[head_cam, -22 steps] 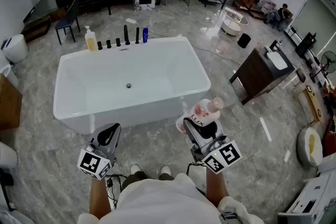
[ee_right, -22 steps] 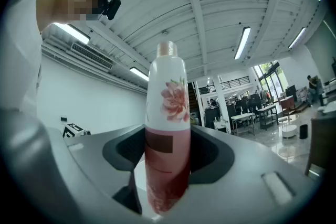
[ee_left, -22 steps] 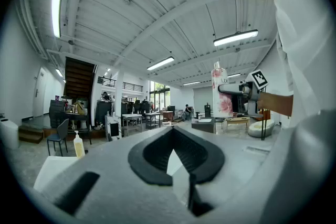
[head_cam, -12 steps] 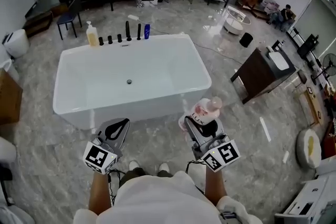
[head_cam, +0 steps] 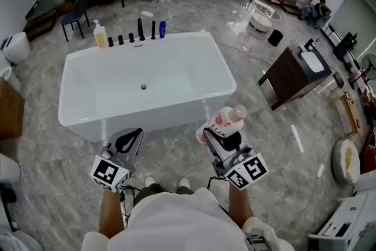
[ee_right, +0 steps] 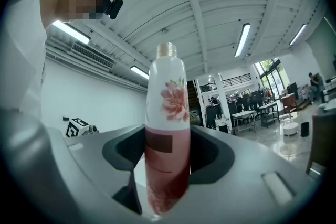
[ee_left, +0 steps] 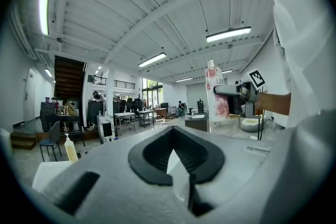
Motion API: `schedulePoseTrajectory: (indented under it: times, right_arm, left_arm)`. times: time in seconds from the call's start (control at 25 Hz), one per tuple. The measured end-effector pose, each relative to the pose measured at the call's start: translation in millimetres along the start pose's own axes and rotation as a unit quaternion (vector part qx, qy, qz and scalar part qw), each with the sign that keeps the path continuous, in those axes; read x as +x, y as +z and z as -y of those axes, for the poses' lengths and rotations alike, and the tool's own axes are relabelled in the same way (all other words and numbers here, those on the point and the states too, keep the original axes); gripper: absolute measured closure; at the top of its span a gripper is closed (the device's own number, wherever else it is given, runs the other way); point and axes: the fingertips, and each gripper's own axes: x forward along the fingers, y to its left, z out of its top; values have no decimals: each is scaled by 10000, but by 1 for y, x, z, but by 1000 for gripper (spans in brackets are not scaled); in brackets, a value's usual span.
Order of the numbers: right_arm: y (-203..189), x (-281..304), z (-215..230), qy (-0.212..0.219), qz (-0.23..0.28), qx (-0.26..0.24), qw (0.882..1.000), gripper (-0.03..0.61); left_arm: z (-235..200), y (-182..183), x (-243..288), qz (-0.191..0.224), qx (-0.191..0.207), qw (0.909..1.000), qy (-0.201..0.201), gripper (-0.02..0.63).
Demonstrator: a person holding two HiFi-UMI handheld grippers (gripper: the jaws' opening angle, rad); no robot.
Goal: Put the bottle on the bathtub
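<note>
Half done: pink-and-white floral plastic bottle (head_cam: 228, 120) clamped in right tongs (head_cam: 222, 139), not yet on white rectangular bathtub (head_cam: 153, 117); left tongs (head_cam: 125, 147) together, empty.

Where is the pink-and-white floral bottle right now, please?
In the head view the bottle is right of centre, clamped in the right gripper, over the floor just short of the white bathtub.

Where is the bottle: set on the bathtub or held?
Held, not set down. The right gripper is shut on the bottle, which hangs short of the bathtub, over the floor.
</note>
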Motion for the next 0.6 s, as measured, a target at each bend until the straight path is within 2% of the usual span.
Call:
schedulePoseTrajectory:
  times: [0.6]
  right_arm:
    - [-2, -3, 21, -12, -84, -29, 10000, 330]
  left_arm:
    - [-2, -5, 9, -108, -129, 9997, 195, 611]
